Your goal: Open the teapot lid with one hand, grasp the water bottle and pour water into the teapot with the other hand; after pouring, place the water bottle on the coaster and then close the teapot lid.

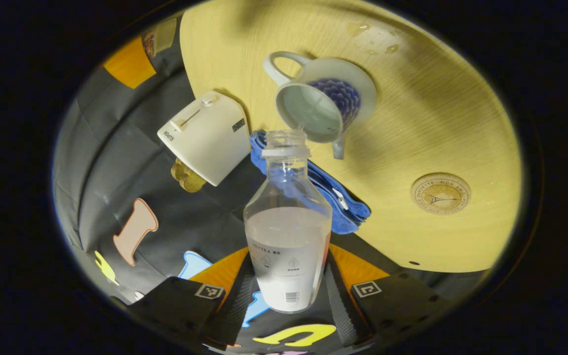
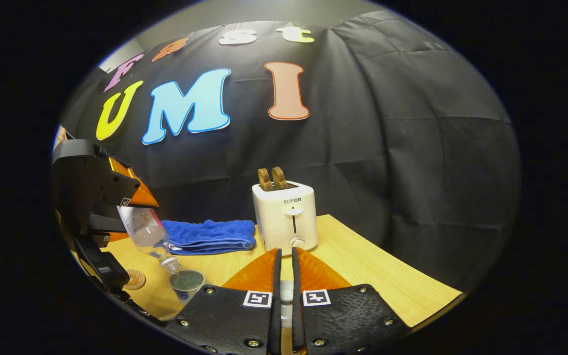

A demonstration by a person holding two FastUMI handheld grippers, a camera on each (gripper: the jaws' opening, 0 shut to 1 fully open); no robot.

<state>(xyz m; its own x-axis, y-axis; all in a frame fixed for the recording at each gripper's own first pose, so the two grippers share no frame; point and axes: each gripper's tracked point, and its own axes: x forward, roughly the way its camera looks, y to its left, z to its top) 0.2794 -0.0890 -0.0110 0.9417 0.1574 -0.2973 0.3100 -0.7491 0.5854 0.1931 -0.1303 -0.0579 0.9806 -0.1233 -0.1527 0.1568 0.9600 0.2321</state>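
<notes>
In the left gripper view my left gripper [image 1: 289,291] is shut on a clear water bottle [image 1: 288,231], partly full, cap off. The bottle tips neck-down over the open white-and-blue teapot [image 1: 323,98], and a thin stream runs into its mouth. The right gripper view shows the same bottle [image 2: 146,231] slanted above the teapot [image 2: 186,283] at lower left. My right gripper [image 2: 285,276] is held away from the pot, near the toaster. Its fingers are nearly together on a small white piece [image 2: 287,292], apparently the teapot lid, mostly hidden by them. A round cork coaster [image 1: 441,193] lies bare beside the teapot.
A white toaster [image 2: 286,217] with two slices in it stands at the back of the wooden table [image 2: 363,261]. A folded blue towel [image 2: 210,235] lies left of it, behind the teapot. A few water drops [image 1: 372,42] sit on the tabletop beyond the pot.
</notes>
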